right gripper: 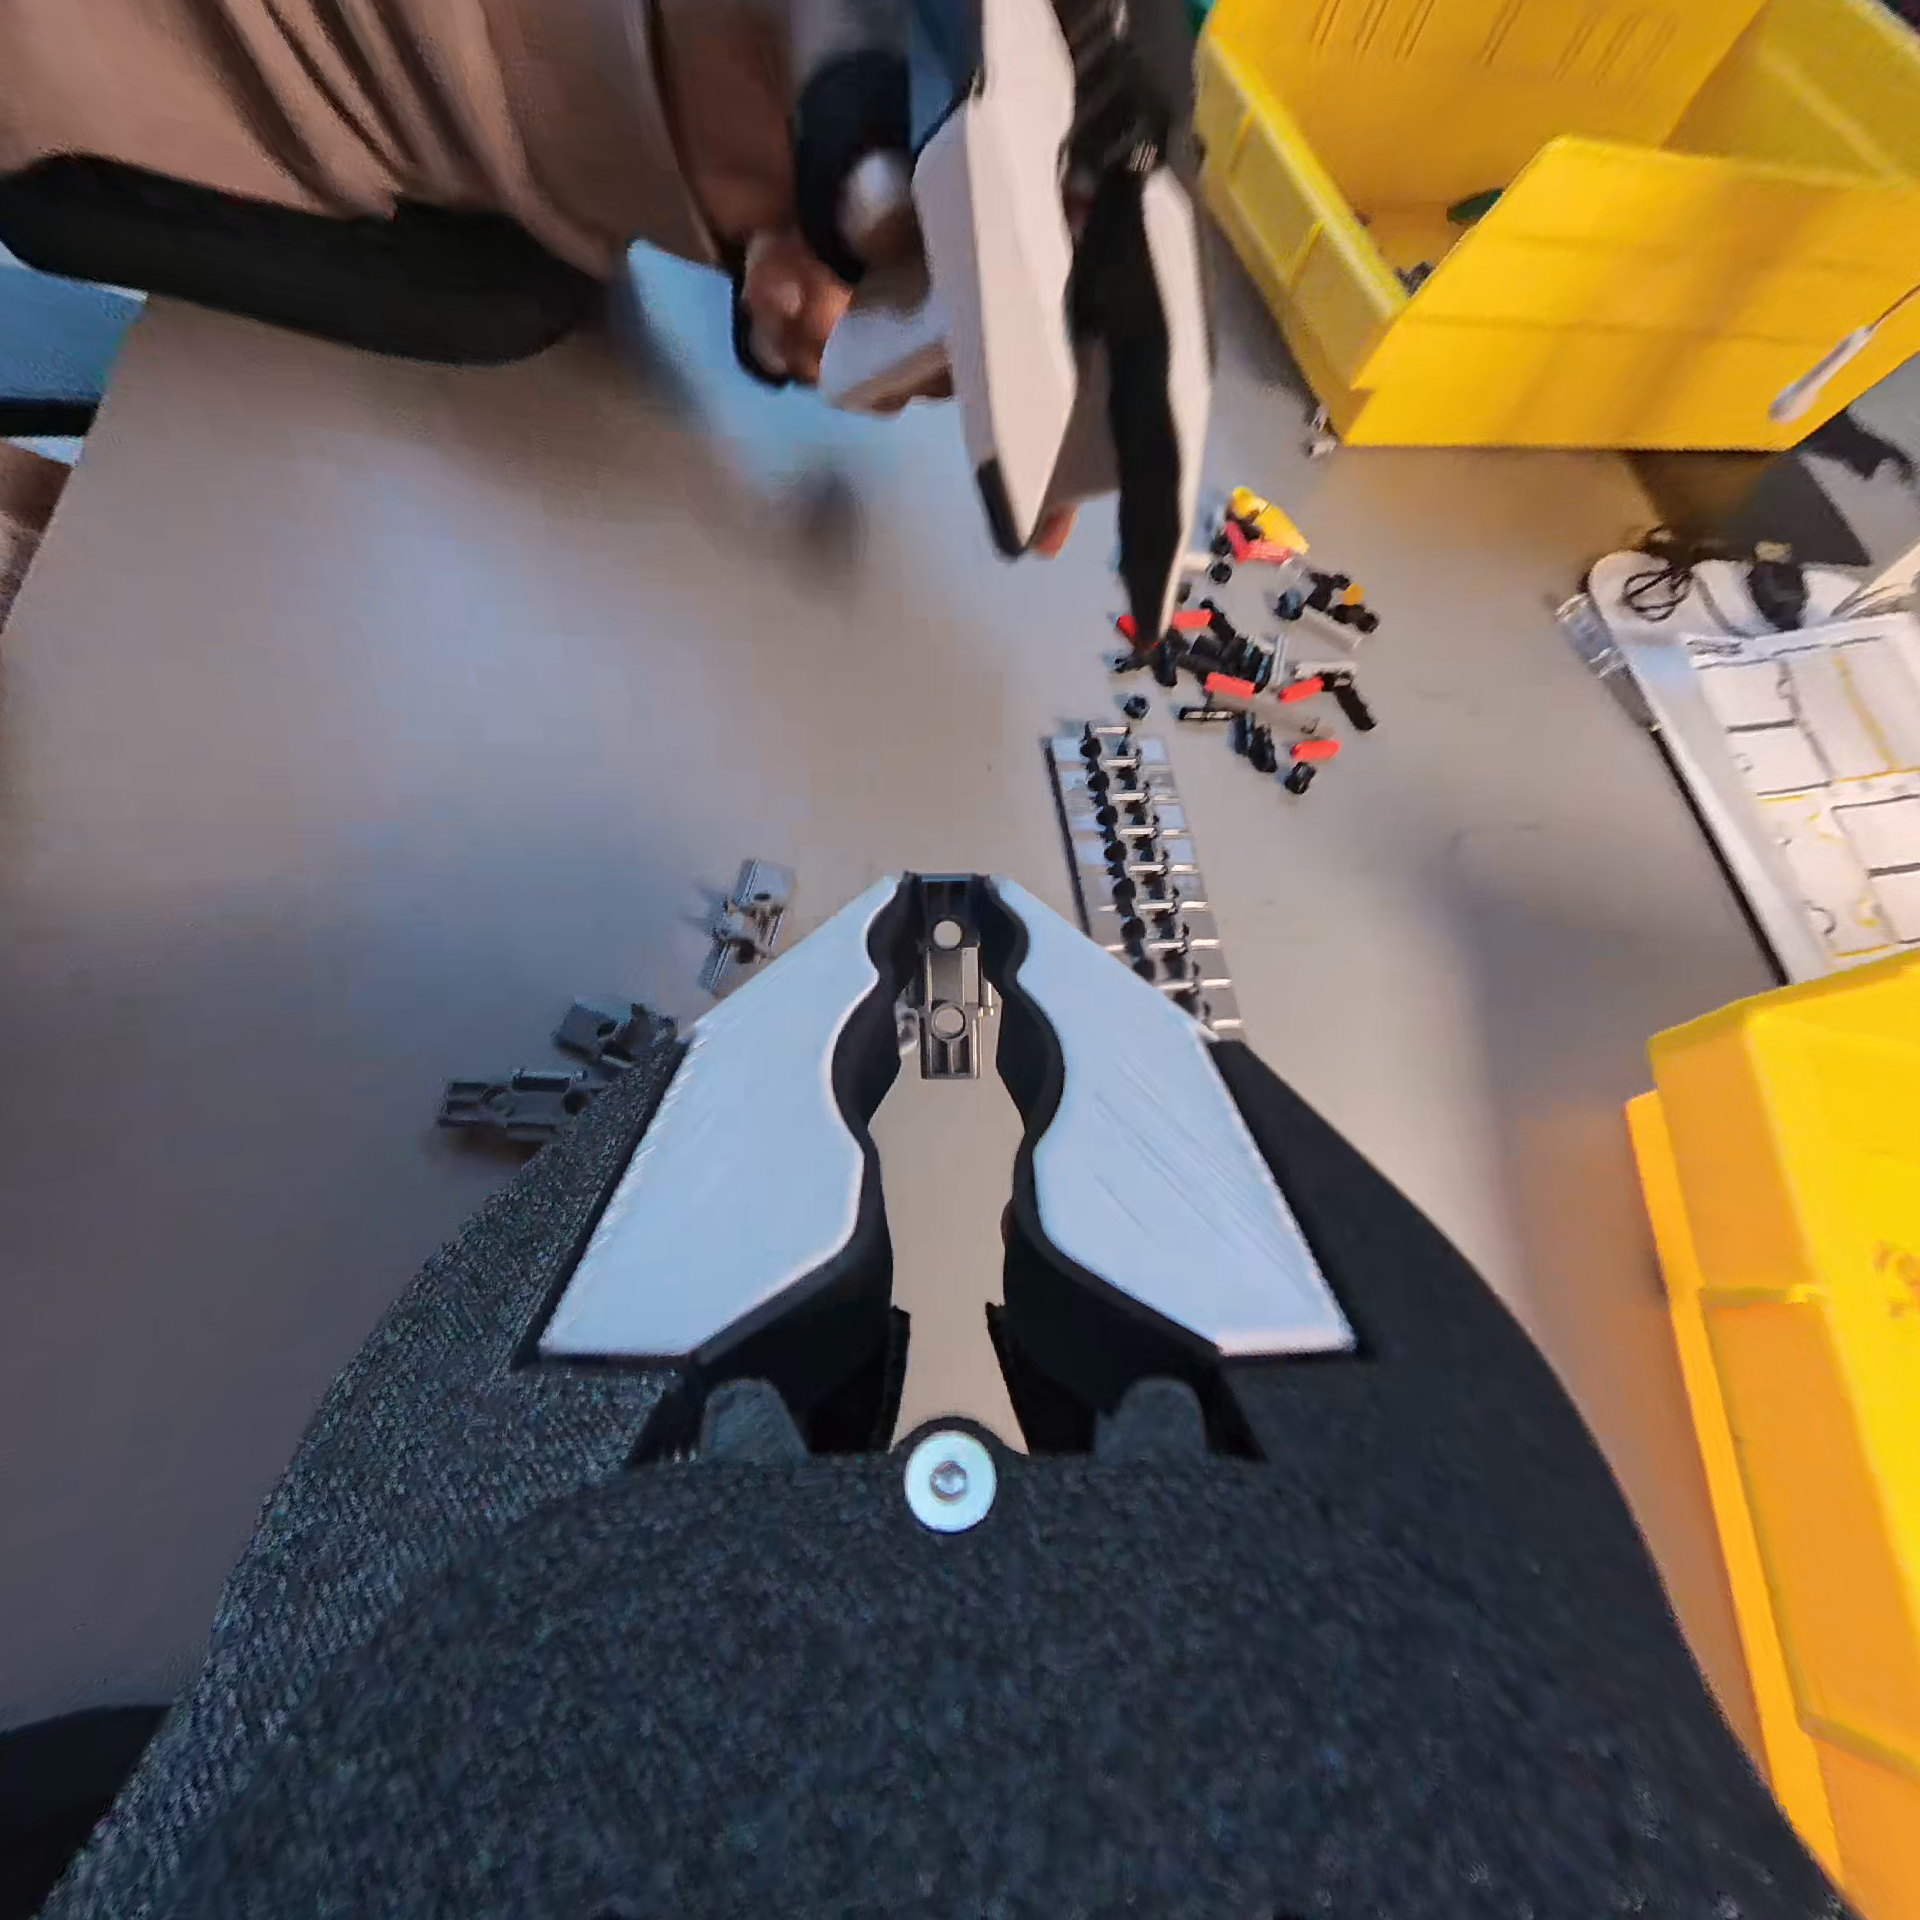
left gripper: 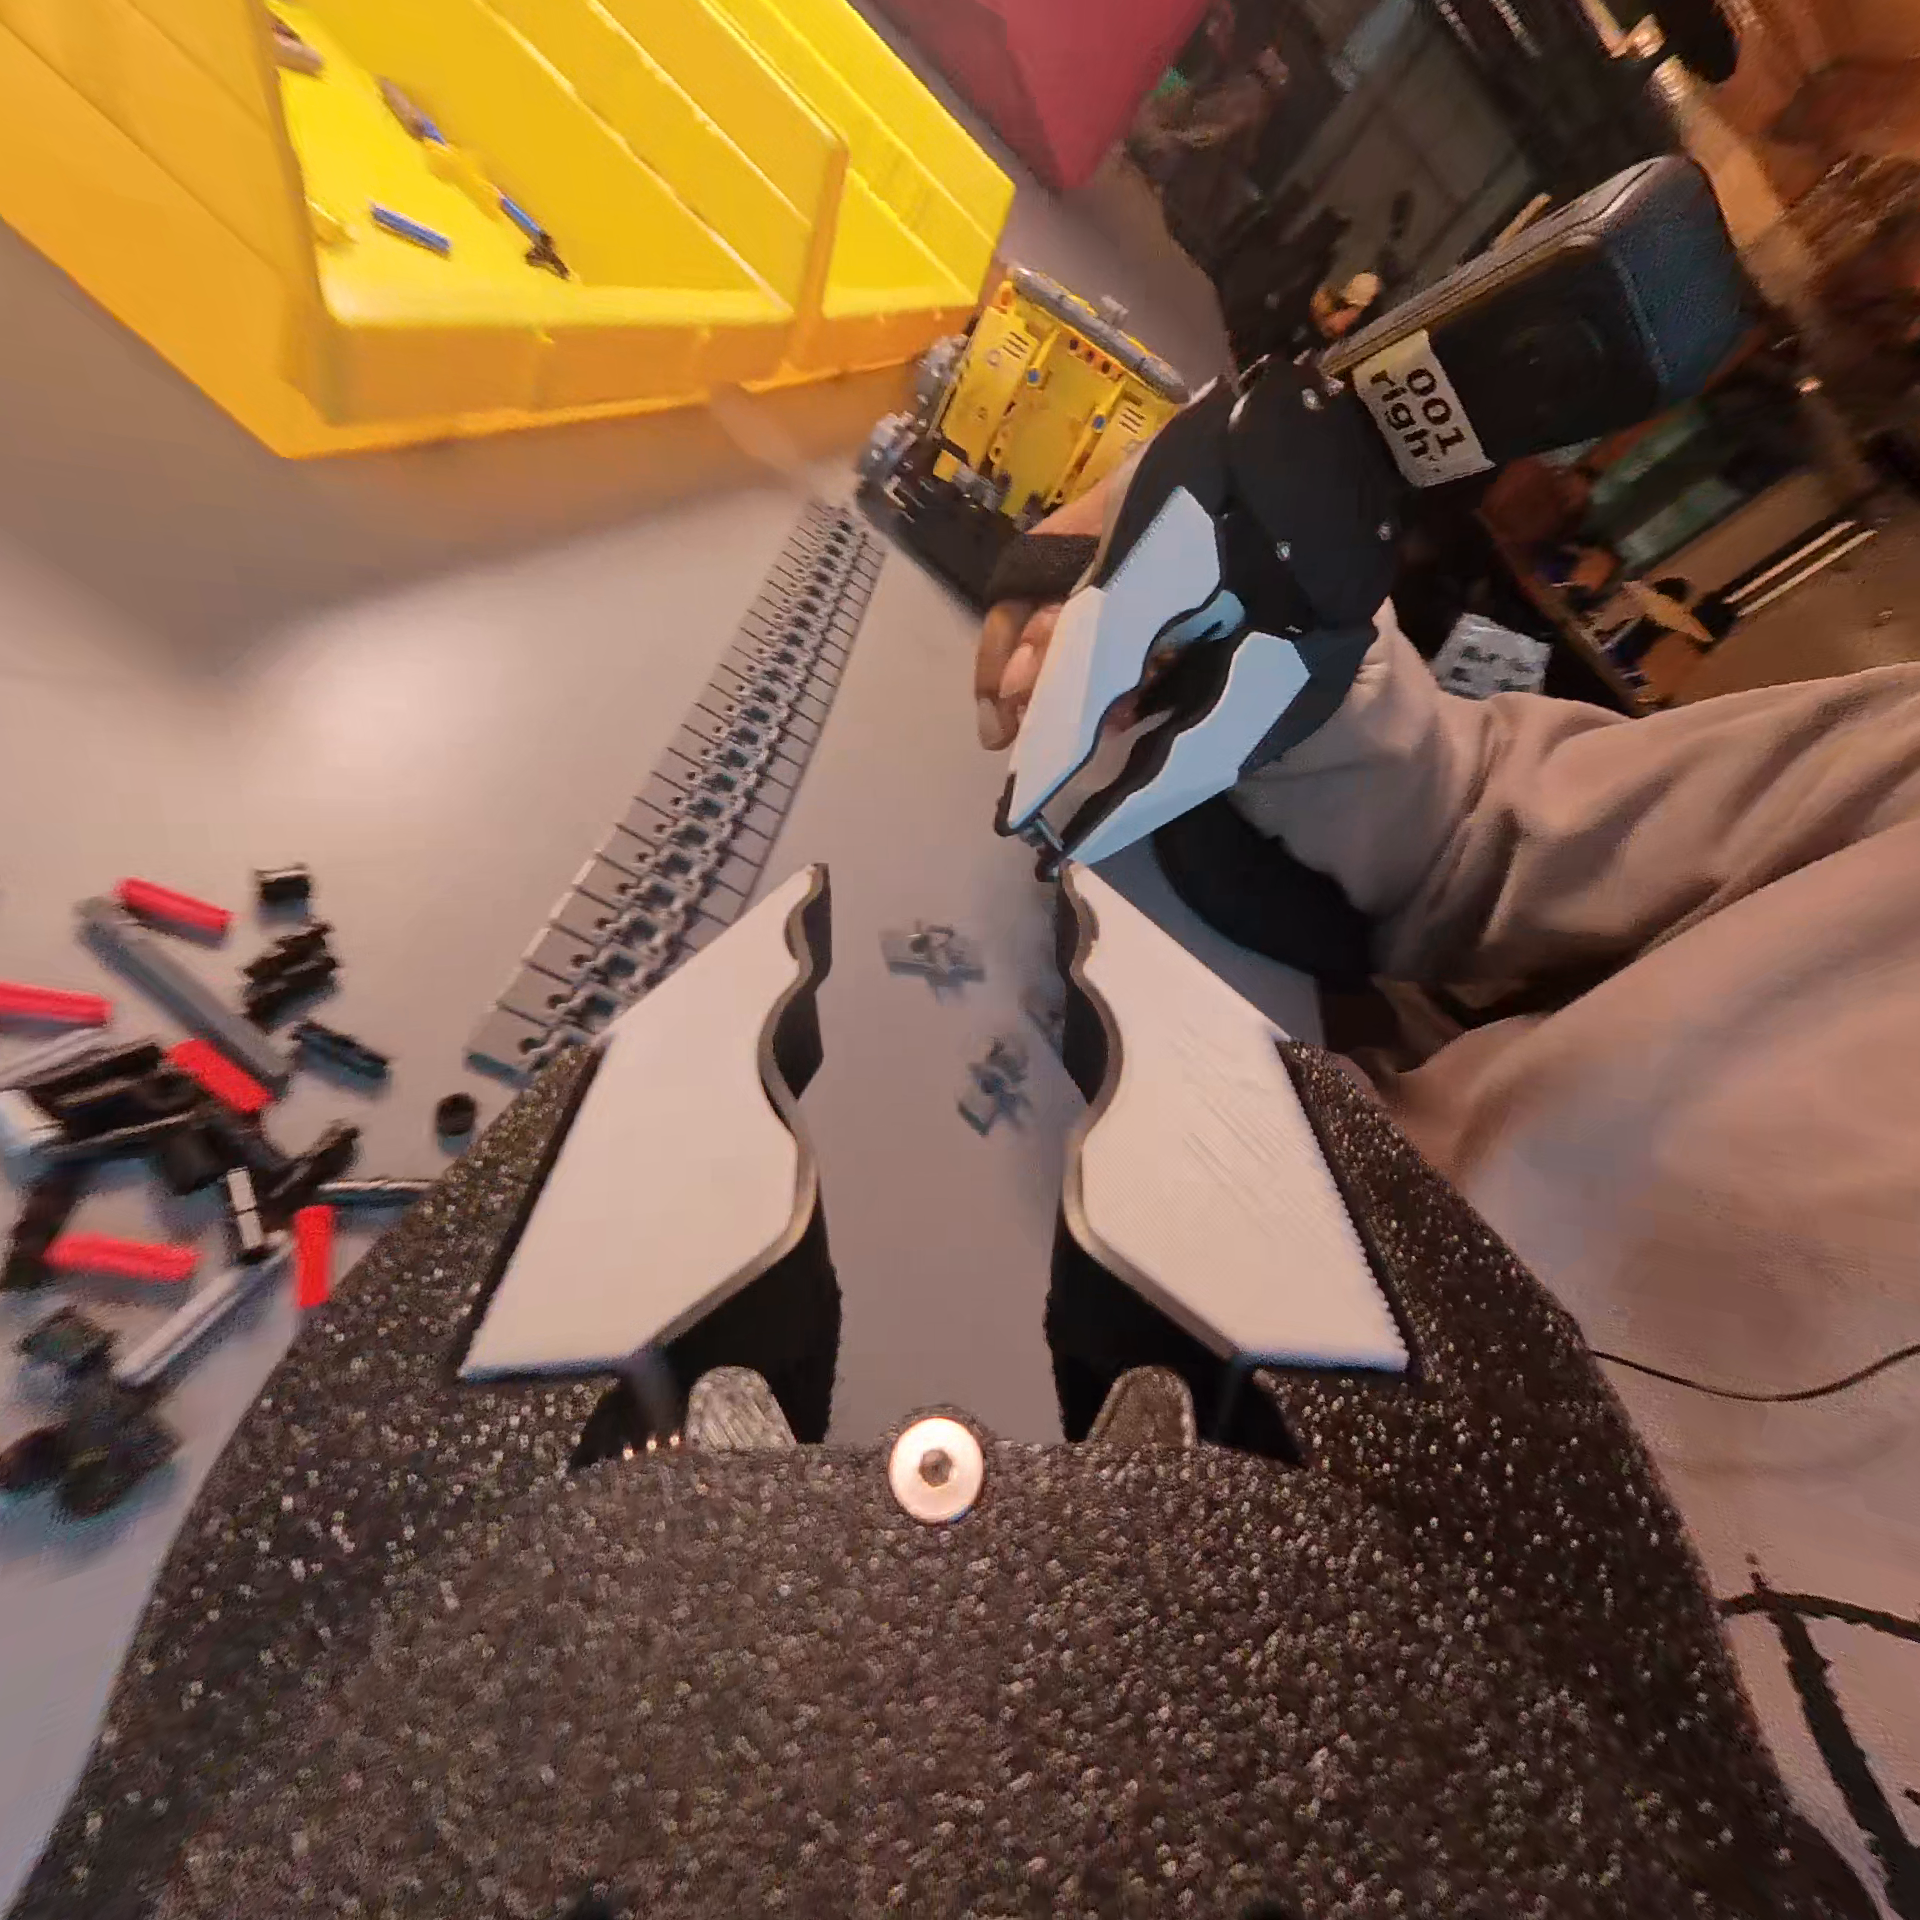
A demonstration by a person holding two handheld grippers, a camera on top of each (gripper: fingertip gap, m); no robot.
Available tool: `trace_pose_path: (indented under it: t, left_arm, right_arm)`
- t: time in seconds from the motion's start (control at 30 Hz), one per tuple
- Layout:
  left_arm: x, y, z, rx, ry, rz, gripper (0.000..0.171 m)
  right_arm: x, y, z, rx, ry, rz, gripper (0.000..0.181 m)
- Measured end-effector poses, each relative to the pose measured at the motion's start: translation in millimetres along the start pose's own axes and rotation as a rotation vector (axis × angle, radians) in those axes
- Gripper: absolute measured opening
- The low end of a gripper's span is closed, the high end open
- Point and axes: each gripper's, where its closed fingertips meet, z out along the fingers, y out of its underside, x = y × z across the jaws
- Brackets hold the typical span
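Right wrist view: right tool grips grey link; left tool open.

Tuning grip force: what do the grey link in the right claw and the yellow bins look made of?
Grey link: looks like hard moulded plastic, matte, with crisp round holes and ribs. Yellow bins: apparently rigid moulded plastic, smooth and slightly glossy, with ribbed walls.

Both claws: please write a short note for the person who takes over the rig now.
Right claw: shut on a small grey link piece, above the table.
Left claw: open, empty, over loose grey links.
Long grey track chain lies flat beside them, with red and black parts further out.
Yellow bins and a yellow model stand behind.
Three or so links are still loose.
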Motion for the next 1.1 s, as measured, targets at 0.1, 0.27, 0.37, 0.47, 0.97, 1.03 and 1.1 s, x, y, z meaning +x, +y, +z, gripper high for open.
trace_pose_path:
  t: [0.1, 0.27, 0.37, 0.47, 0.97, 1.03, 1.1]
  left_arm:
    - [16, 2, 15, 0.029, 0.133, -0.112, 0.041]
    - [20, 0, 25, 0.071, 0.18, -0.221, 0.032]
    - [15, -4, 22, 0.106, 0.169, -0.243, 0.02]
    - [17, -9, 19, 0.141, 0.201, -0.254, 0.007]
    - [-73, -82, -125, 0.348, -0.592, 0.266, 0.002]
    - [-104, -93, -189, 0.391, -0.9, 0.353, 0.002]
    - [-127, -91, -240, 0.414, -1.11, 0.36, 0.002]
  right_arm:
    - [4, -19, -1, 0.096, 0.057, -0.033, 0.009]
    - [13, -34, 7, 0.103, 0.213, -0.146, 0.009]
    - [22, -33, 11, 0.052, 0.309, -0.222, 0.009]
    - [21, -36, 15, 0.041, 0.339, -0.251, 0.009]
    - [17, 0, 8, -0.049, 0.116, 0.1, 0.042]
    - [8, 29, 13, -0.174, 0.043, 0.171, 0.043]
    - [-6, 44, 17, -0.244, -0.034, 0.202, 0.043]
